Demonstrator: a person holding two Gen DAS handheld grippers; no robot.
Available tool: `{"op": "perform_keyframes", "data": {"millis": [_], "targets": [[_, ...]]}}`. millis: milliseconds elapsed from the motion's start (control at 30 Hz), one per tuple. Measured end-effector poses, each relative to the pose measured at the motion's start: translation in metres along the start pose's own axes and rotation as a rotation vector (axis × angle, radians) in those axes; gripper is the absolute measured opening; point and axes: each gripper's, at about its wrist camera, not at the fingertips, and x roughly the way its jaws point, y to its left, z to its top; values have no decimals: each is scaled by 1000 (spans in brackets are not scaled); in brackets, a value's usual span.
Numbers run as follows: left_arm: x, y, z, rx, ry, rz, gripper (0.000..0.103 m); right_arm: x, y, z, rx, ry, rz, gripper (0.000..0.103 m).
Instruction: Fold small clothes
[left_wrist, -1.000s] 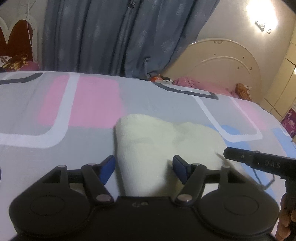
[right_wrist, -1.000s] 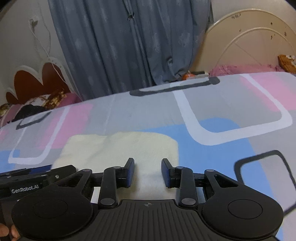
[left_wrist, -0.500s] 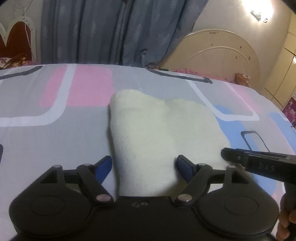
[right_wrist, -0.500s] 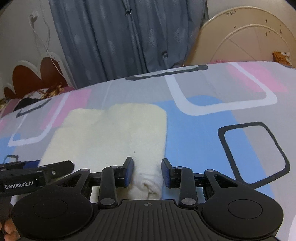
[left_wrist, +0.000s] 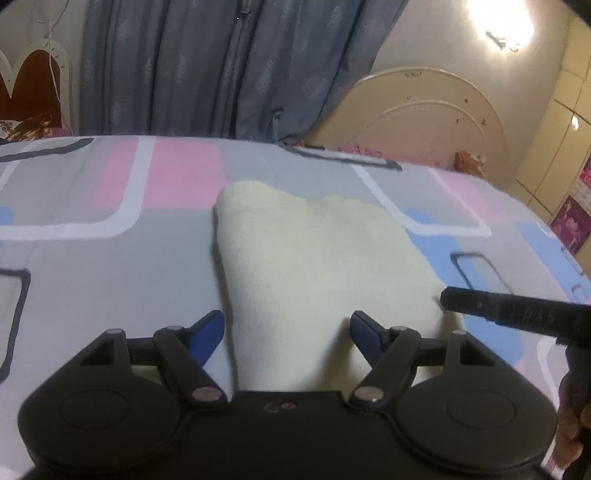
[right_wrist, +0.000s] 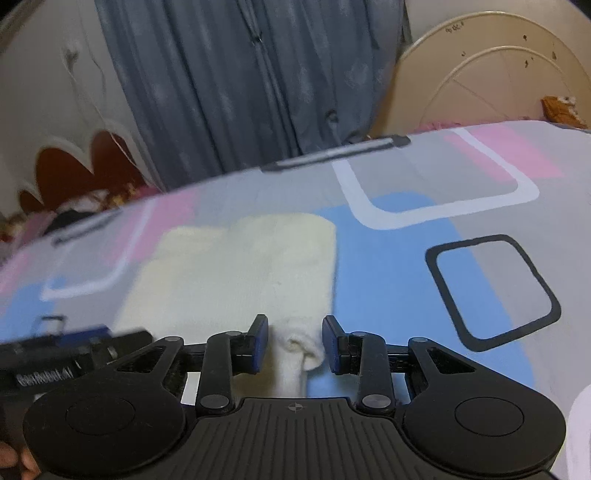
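Note:
A pale cream knitted garment (left_wrist: 317, 258) lies flat on the patterned bed sheet (left_wrist: 110, 266). My left gripper (left_wrist: 287, 334) is wide open, its blue fingertips astride the garment's near left part. The garment also shows in the right wrist view (right_wrist: 236, 280). My right gripper (right_wrist: 294, 343) is open, with a bunched near corner of the garment between its pads, not pinched. The right gripper's finger shows at the right of the left wrist view (left_wrist: 517, 314). The left gripper shows at the lower left of the right wrist view (right_wrist: 74, 347).
The bed sheet (right_wrist: 480, 288) has pink, blue, grey and white squares. Blue-grey curtains (left_wrist: 221, 66) hang behind the bed. A cream headboard (left_wrist: 424, 110) stands at the back right, with pink bedding near it. A red and white headboard (right_wrist: 85, 162) stands at the far left.
Both grippers have drawn back toward me and lowered. The garment's near edge has come in between the fingers. The right gripper's pads now flank a bunched corner of the cloth.

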Motion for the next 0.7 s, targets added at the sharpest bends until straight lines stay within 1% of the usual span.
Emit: {"op": "perform_keyframes", "data": {"millis": [100,167,267,367,433,500,533,567,600,633,667,700], "targets": [[3,0,-13,4,42,2,73,-5,4,-13,-30,28,0,32],[5,2,-20,-5,67,-3,73,-4,4,-22,-26,61,4,32],[-2,3,-29,8,74,-3,73,-4,3,-34,-29,106,-2,32],[-12,2,-34,13,93,-18,72,-14,3,-43,-23,127,25,32],[-17,2,-40,11,107,-30,72,-21,2,-50,0,155,59,32],[-17,2,-48,7,119,-42,72,-24,-1,-57,21,179,71,32],[-18,1,-52,16,111,-40,72,-27,-2,-62,28,180,72,32],[-19,0,-54,22,103,-38,72,-29,-2,-66,27,180,72,30],[-19,0,-54,21,104,-38,70,-31,0,-69,16,178,71,23],[-20,0,-53,19,106,-43,69,-33,1,-70,10,173,72,20],[-19,1,-51,20,108,-52,65,-35,1,-70,9,169,73,19],[-19,1,-51,21,110,-58,62,-37,1,-69,7,165,76,14]]}}
